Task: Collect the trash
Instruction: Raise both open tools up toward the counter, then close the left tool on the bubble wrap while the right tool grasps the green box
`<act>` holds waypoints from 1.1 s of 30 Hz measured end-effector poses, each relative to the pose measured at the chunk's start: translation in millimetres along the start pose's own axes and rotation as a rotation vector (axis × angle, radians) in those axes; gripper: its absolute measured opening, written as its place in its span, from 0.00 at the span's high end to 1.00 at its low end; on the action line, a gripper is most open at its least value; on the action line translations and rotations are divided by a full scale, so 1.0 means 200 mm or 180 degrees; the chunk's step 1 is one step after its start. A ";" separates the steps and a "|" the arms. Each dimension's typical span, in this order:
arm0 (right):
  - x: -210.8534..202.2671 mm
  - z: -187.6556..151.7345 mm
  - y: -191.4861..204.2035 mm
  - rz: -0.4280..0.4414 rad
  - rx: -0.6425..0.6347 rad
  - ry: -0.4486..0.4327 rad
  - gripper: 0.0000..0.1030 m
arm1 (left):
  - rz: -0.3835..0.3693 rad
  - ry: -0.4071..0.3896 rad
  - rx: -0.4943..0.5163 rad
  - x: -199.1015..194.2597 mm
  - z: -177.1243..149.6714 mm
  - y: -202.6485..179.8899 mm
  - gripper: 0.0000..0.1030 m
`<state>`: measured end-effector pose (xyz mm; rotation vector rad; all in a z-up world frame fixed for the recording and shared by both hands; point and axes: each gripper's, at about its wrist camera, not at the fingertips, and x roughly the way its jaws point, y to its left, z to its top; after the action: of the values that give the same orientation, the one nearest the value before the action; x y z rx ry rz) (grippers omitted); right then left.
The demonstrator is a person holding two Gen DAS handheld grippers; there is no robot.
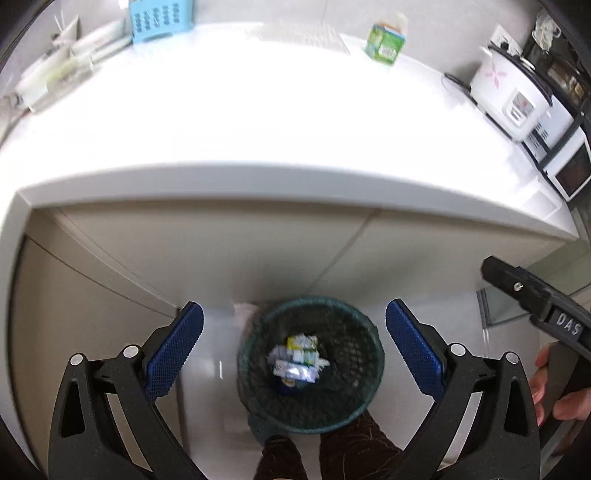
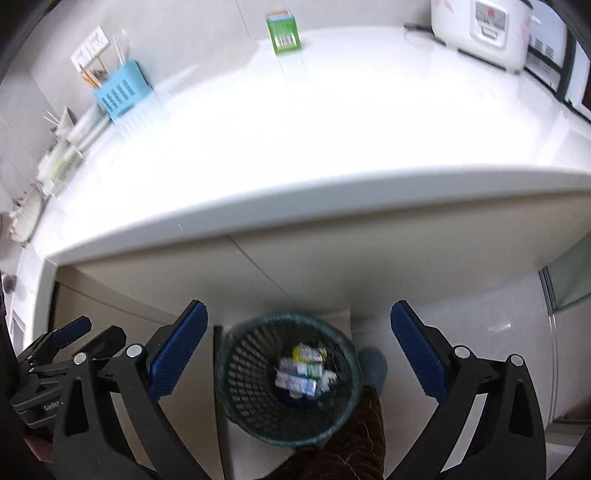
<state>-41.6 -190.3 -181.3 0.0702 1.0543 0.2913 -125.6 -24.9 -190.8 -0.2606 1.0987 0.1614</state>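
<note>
A dark green mesh waste basket (image 1: 258, 332) (image 2: 240, 362) stands on the floor below the counter edge. Crumpled wrappers and small cartons (image 1: 297, 360) (image 2: 304, 369) lie at its bottom. My left gripper (image 1: 294, 325) hangs above the basket, open, nothing between its blue pads. My right gripper (image 2: 299, 325) is also open and empty above the basket. A green carton (image 1: 384, 42) (image 2: 283, 31) stands upright at the back of the white counter (image 1: 258, 122) (image 2: 314, 122). The other gripper shows at the right edge of the left wrist view and at the left edge of the right wrist view.
A light blue utensil basket (image 1: 160, 18) (image 2: 120, 90) sits at the counter's back left by white trays. A white rice cooker (image 1: 509, 96) (image 2: 480, 26) and a microwave (image 1: 569, 166) stand at the right. The person's legs (image 1: 325, 454) are beside the bin.
</note>
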 end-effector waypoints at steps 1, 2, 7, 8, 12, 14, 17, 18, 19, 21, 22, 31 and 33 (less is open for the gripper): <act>-0.01 0.03 0.01 -0.0005 -0.0022 -0.0033 0.07 | 0.0035 -0.0021 -0.0007 -0.02 0.03 0.00 0.06; -0.03 0.08 0.02 -0.0017 -0.0053 -0.0083 0.07 | 0.0007 -0.0053 -0.0029 -0.04 0.06 0.01 0.06; -0.11 0.33 0.04 -0.0024 -0.0096 -0.0292 0.07 | 0.0019 -0.0161 -0.0001 -0.09 0.18 0.02 0.06; -0.12 0.37 0.04 -0.0026 -0.0104 -0.0319 0.07 | 0.0027 -0.0165 0.0007 -0.10 0.21 0.02 0.06; -0.13 0.56 0.03 -0.0048 -0.0144 -0.0424 0.07 | 0.0062 -0.0194 -0.0046 -0.10 0.37 0.03 0.06; -0.12 0.65 0.03 -0.0051 -0.0174 -0.0457 0.07 | 0.0066 -0.0227 -0.0091 -0.08 0.45 0.03 0.06; -0.09 0.77 0.01 -0.0046 -0.0187 -0.0481 0.07 | 0.0110 -0.0244 -0.0145 -0.04 0.57 0.03 0.06; -0.08 0.81 0.00 -0.0034 -0.0182 -0.0485 0.07 | 0.0116 -0.0250 -0.0166 -0.03 0.61 0.04 0.06; -0.07 0.84 -0.01 -0.0022 -0.0186 -0.0493 0.07 | 0.0125 -0.0256 -0.0180 -0.02 0.65 0.04 0.06; -0.04 0.93 -0.01 -0.0003 -0.0215 -0.0508 0.07 | 0.0126 -0.0285 -0.0205 0.01 0.75 0.03 0.06; -0.01 0.98 -0.01 0.0010 -0.0237 -0.0510 0.07 | 0.0131 -0.0300 -0.0208 0.02 0.79 0.03 0.06; 0.16 1.35 0.01 0.0069 -0.0399 -0.0537 0.07 | 0.0177 -0.0367 -0.0257 0.19 1.24 0.02 0.06; 0.20 1.43 0.01 0.0081 -0.0395 -0.0535 0.07 | 0.0120 -0.0376 -0.0287 0.25 1.34 0.03 0.06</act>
<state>223.1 -154.2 -73.9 -0.0035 0.8671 0.3669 124.8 58.5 -120.6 -0.3074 0.9808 0.2573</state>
